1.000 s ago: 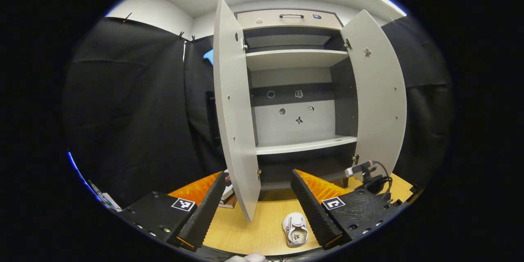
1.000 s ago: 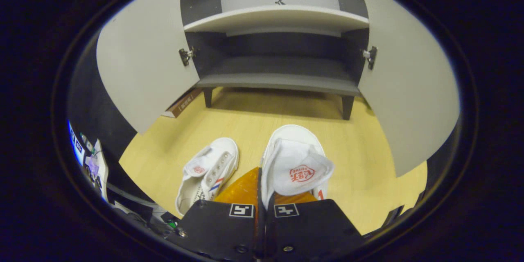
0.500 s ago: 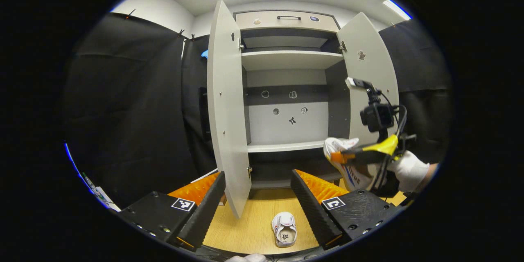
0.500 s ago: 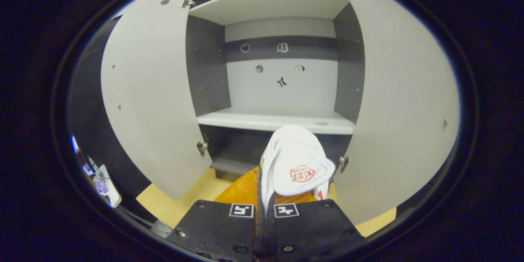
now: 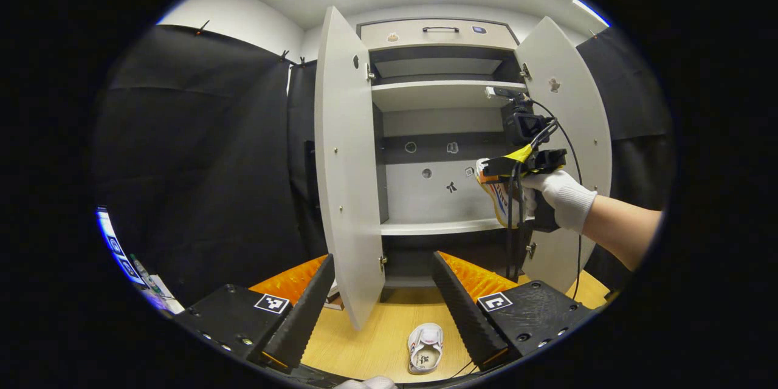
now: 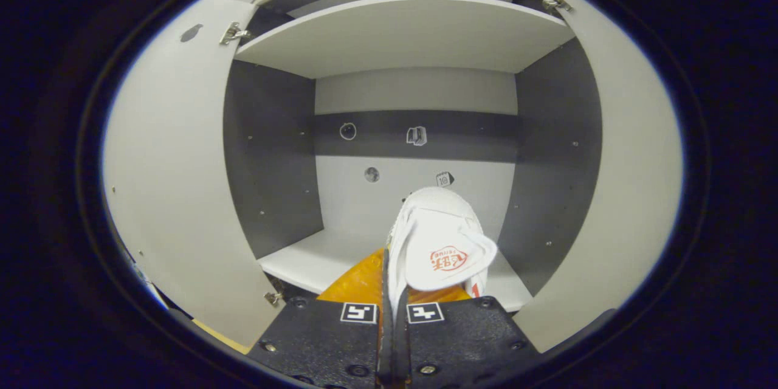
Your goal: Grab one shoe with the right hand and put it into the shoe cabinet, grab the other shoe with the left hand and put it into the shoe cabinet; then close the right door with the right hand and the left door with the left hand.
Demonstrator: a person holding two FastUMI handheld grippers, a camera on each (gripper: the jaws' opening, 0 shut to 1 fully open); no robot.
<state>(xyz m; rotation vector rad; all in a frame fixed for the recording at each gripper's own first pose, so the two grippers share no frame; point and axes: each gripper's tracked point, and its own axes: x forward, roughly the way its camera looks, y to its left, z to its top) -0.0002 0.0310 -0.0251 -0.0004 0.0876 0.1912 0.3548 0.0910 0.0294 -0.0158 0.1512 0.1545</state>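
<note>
My right gripper (image 6: 389, 279) is shut on the side of a white shoe (image 6: 434, 246), which hangs in the air in front of the cabinet's middle shelf (image 6: 304, 258). In the left gripper view that right gripper (image 5: 493, 175) and its shoe (image 5: 499, 197) are at the cabinet's right side, above the shelf (image 5: 437, 228), held by a gloved hand (image 5: 562, 197). The other white shoe (image 5: 424, 347) lies on the wooden floor, just inside my left gripper's right finger. My left gripper (image 5: 380, 301) is open, low, facing the cabinet (image 5: 440, 33). Both doors stand open.
The left door (image 5: 346, 158) juts out toward me between my left gripper's fingers. The right door (image 5: 571, 134) is behind the gloved hand. An upper shelf (image 6: 401, 36) spans the cabinet above the held shoe. A cable hangs from the right gripper. Something flat lies by the cabinet's left foot (image 5: 333, 299).
The right gripper has lifted its shoe from near the floor up to the middle shelf's level and moved closer to the cabinet. The left gripper has hardly moved.
</note>
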